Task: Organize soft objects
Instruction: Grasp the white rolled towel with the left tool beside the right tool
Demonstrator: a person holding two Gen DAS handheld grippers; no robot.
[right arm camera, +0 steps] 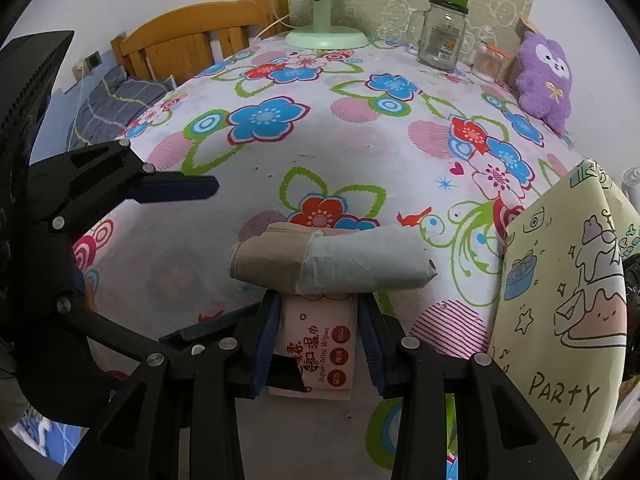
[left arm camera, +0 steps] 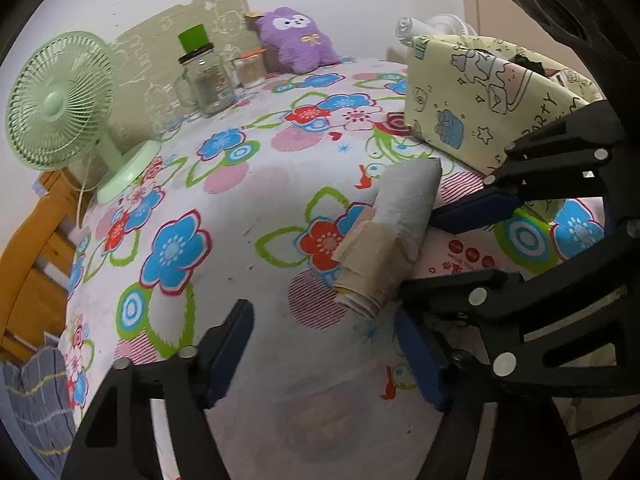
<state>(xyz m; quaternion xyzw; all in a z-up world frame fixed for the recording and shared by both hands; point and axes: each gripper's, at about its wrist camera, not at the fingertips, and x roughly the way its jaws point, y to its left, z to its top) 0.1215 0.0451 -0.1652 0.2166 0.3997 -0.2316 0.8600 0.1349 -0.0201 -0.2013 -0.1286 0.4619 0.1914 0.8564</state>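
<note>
A pink wet-wipes pack [right arm camera: 320, 344] lies on the flowered tablecloth between the fingers of my right gripper [right arm camera: 320, 340], which is shut on it; the pack also shows in the left wrist view [left arm camera: 460, 256]. A grey and beige tissue roll [right arm camera: 332, 264] lies across the table just beyond the pack, also seen in the left wrist view [left arm camera: 396, 224]. My left gripper [left arm camera: 320, 360] is open and empty, hovering left of the roll; it shows in the right wrist view [right arm camera: 176, 190]. A purple plush toy [right arm camera: 544, 76] sits at the far wall.
A yellow cartoon-print fabric bag [right arm camera: 560, 312] stands at the right. A green fan [left arm camera: 60, 108], a glass jar with a green label [left arm camera: 204, 80] and a cotton-swab jar [right arm camera: 488, 64] stand at the back. A wooden bed frame [right arm camera: 188, 40] lies beyond the table.
</note>
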